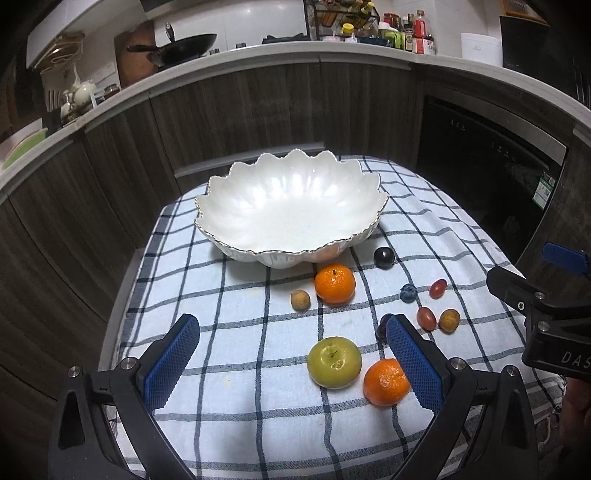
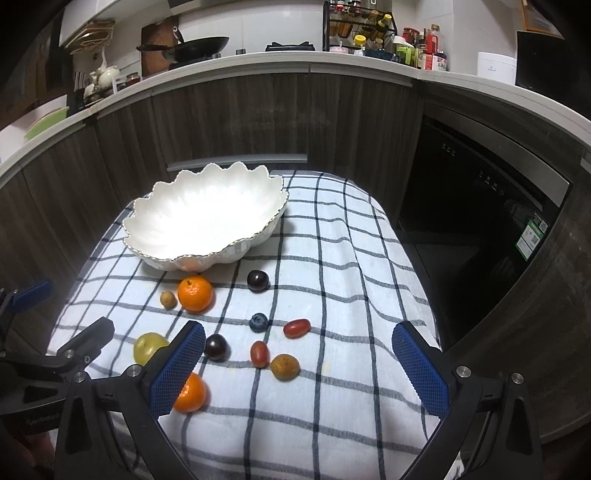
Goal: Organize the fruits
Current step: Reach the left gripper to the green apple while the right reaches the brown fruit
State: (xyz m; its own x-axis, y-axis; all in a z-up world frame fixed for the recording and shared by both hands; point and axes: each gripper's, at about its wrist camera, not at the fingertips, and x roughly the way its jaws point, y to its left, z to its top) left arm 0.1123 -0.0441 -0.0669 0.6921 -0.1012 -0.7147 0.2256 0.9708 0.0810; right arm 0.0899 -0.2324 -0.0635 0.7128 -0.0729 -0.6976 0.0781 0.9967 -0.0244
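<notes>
An empty white scalloped bowl (image 1: 291, 206) (image 2: 203, 218) sits at the far side of a checked cloth. In front of it lie two oranges (image 1: 334, 283) (image 1: 386, 382), a green apple (image 1: 334, 362) (image 2: 147, 347), two brown longans (image 1: 300, 300) (image 2: 284, 367), two dark plums (image 2: 258, 280) (image 2: 215, 346), a blueberry (image 2: 258, 322) and two red grapes (image 2: 296, 328) (image 2: 259, 353). My left gripper (image 1: 293, 363) is open above the cloth, with the apple between its fingers' lines. My right gripper (image 2: 299, 365) is open over the grapes and longan, holding nothing.
The blue-and-white checked cloth (image 2: 332, 258) drapes a small table. Dark wood cabinets (image 1: 240, 110) curve behind it, a black dishwasher (image 2: 480, 206) stands right. The counter above carries a wok (image 2: 199, 46) and a bottle rack (image 2: 362, 29).
</notes>
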